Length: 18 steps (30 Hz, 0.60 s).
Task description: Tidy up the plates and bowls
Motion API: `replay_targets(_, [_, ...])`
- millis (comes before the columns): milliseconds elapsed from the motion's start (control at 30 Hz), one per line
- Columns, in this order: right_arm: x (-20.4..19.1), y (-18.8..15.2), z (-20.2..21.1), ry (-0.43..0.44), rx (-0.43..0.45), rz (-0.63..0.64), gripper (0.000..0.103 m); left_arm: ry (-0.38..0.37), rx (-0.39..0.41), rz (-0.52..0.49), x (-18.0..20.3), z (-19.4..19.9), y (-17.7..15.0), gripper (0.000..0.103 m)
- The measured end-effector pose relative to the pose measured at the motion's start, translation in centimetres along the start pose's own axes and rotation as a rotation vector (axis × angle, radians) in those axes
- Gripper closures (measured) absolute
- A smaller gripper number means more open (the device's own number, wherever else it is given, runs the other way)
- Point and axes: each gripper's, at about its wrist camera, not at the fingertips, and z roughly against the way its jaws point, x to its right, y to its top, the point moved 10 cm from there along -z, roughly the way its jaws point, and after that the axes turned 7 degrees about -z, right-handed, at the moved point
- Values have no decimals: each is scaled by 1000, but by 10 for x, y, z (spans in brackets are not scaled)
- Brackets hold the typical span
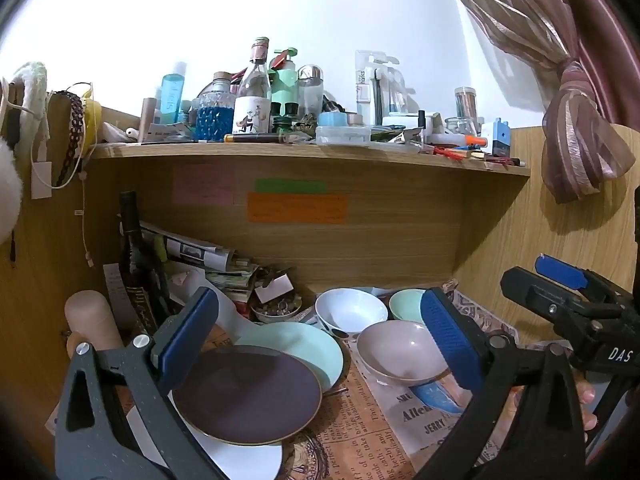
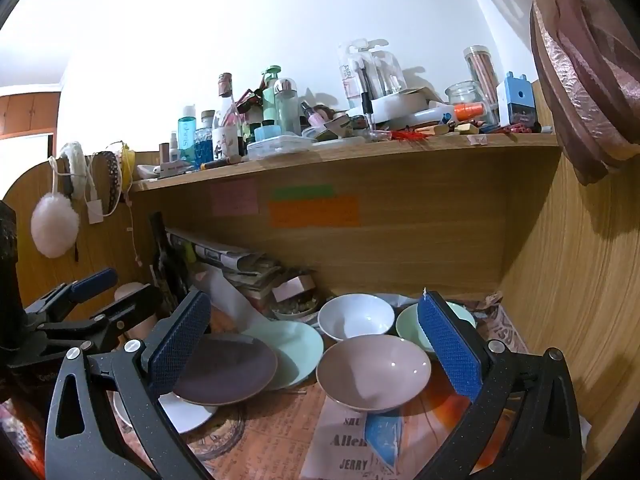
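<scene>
Both grippers are level with the desk and spread to their widest, with nothing between the pads. The left gripper [image 1: 320,344] frames the plates; the right gripper [image 2: 316,352] frames the pink bowl [image 2: 374,372]. Neither touches any dish.

Taking the pink bowl as landmark: it sits on the printed paper [image 2: 352,440] at the front. The white bowl [image 2: 356,316] is just behind it, the green bowl [image 2: 412,320] behind and to its right, partly hidden by the right gripper's pad. To its left lie three overlapping plates: the dark plate [image 2: 224,372] uppermost, its rim resting on the green plate [image 2: 296,352] beyond it and on the white plate [image 2: 184,412] beneath (how firmly it rests cannot be told). Further left and behind stand a dark bottle [image 1: 134,256] and a heap of papers [image 1: 224,264]. A crowded shelf [image 1: 304,152] hangs above everything.

Risks, as judged from this position:
- The dark plate lies tilted across two others; lifting one edge could drag or tip the plates below.
- The bowl rims are thin and glossy; a pinch on one wall may slip or flip the bowl.
- The paper may slide with the pink bowl if pushed rather than lifted.
- The grippers work close together (each shows at the edge of the other's view); reaching at once invites a collision.
- A swing leftward could knock the bottle.
</scene>
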Motion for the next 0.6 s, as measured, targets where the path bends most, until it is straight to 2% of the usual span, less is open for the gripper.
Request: replay_targets(600, [-5,-1,-2,6,-6,0,0,13,8,-5,8,0,-5,0])
